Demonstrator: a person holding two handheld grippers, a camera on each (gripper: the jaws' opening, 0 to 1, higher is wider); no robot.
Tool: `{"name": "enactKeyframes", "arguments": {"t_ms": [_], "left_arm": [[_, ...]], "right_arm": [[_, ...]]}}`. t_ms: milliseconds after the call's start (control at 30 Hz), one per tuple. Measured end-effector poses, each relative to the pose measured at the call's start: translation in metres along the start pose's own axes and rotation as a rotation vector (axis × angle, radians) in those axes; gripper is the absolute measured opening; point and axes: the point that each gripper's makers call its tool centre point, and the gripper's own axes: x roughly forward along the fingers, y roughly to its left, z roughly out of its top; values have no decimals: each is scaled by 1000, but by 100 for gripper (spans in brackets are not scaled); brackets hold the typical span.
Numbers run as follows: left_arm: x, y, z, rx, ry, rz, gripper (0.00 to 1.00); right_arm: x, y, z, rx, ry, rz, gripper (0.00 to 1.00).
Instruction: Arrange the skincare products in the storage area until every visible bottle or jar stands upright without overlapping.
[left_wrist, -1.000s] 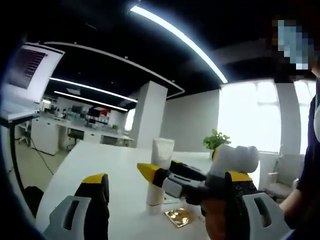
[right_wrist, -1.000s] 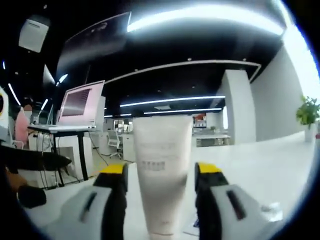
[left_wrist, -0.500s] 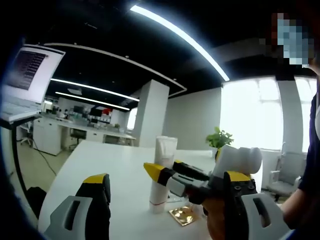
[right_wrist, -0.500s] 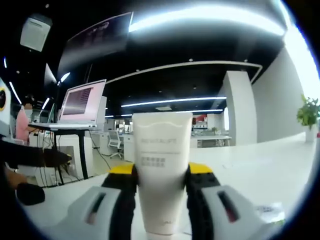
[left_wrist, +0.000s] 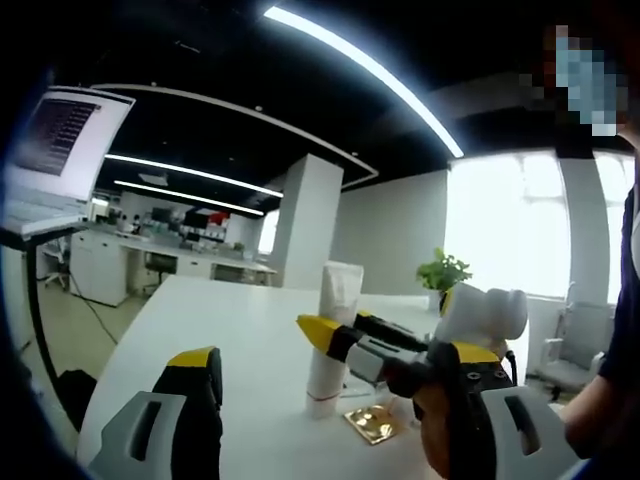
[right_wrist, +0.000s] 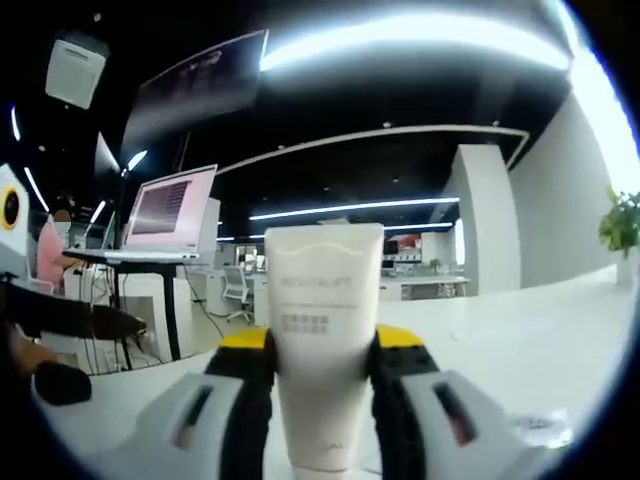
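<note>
One white tube stood upright on the white table, pinched between the jaws of the right gripper.

In the right gripper view, the right gripper (right_wrist: 320, 345) pressed its two yellow-tipped jaws against both sides of the white tube (right_wrist: 322, 340), which rose between them, cap end down and crimped end up, with faint grey lettering on its front. In the left gripper view, the left gripper (left_wrist: 335, 400) held its jaws wide apart with nothing between them; beyond them the right gripper (left_wrist: 350, 338) reached in from the right, closed around the same tube (left_wrist: 334, 320), whose base met the table (left_wrist: 200, 330) well in from its near edge. Just beside the tube's foot lay a small gold square item (left_wrist: 372, 424), perhaps a sachet, flat on the surface. Farther off, a potted plant (left_wrist: 444, 272) stood near the table's far edge.
</note>
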Motion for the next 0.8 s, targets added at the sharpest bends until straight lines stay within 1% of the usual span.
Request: {"name": "enactKeyframes", "arguments": {"t_ms": [200,300,500,633,800], "left_arm": [[1,1,-3,-6,11,4,94],[1,1,-4,-7,16,8,93],[1,1,-4,-8,15,12,93],[2,1,0,-8,3,11,93],[5,-1,0,-13,-1,7,93]], "right_arm": [[1,-3,0,20,0,23,36],[0,-4,4,33,-12,36,36],[-3,-7,22,20,-47,42,36],[-4,-14,33,18,-64,40,36],[-5,-26,36,10,-60,20,36]]}}
